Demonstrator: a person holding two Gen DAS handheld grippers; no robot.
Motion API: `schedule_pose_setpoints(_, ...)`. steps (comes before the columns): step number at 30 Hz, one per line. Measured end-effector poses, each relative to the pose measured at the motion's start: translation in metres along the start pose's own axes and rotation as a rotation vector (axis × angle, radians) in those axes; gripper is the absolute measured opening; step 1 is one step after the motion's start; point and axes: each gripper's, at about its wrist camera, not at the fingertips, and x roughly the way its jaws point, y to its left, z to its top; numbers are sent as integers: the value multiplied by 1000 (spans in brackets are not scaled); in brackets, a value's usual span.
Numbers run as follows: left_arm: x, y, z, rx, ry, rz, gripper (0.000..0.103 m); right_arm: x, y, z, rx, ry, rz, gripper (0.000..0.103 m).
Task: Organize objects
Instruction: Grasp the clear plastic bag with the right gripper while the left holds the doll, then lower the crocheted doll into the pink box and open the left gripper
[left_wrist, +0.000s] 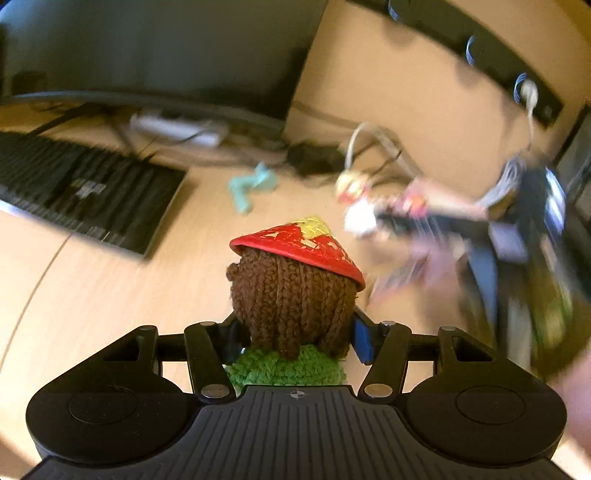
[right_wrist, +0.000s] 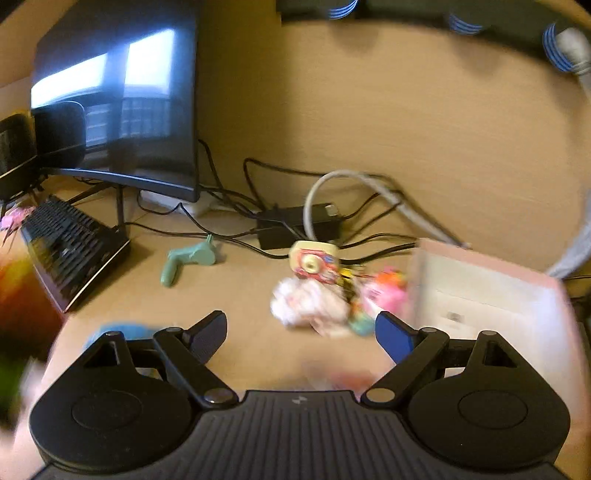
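Note:
My left gripper is shut on a crocheted doll with brown yarn hair, a green body and a red and yellow conical hat, held above the wooden desk. My right gripper stands open with nothing between its blue pads. Just beyond it lies a blurred pile of small toys: a white fluffy one, a pink one and a cream toy camera. A mint green toy lies farther left on the desk. In the left wrist view the right gripper shows as a dark blur at the right.
A curved monitor and a black keyboard stand at the back left. A pale pink box sits at the right beside the toys. Black cables and a power brick run along the wall. Dark speakers stand far left.

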Motion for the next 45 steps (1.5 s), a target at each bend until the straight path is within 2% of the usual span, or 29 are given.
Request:
schedule_pose_setpoints(2,-6,6,-15,-13,33,10,61,36,5,13,25,58,-17,85)
schedule_pose_setpoints(6,-18,21,-36,-43,72,21,61,83,8,15,39,164,-93,78)
schedule_pose_setpoints(9,-23,29,-42,-59,72,25,61,101,9,10,56,228,-99,53)
schedule_pose_setpoints(14,-21,29,-40,-52,70,2,61,74,6,10,77,175,-68,27)
schedule_pose_setpoints(20,-3,3,-38,42,109,-97,61,-10,6,4,52,59,0,26)
schedule_pose_setpoints(24,14,-24,-41,123,164,-178,61,-70,2,-24,61,38,20,26)
schedule_pose_setpoints(28,31,-51,-45,190,217,-235,61,-115,-9,-61,98,70,-21,27)
schedule_pose_setpoints(33,47,-89,-42,248,250,-312,61,-159,-20,-115,160,111,-130,27)
schedule_pose_setpoints(37,60,-123,-10,253,213,-386,61,-193,-38,-144,248,112,-191,27)
schedule_pose_setpoints(41,67,-171,41,295,83,-406,61,-225,-50,-164,236,66,-244,27)
schedule_pose_setpoints(45,90,-218,94,233,-13,-413,61,-237,-67,-175,256,32,-253,27)
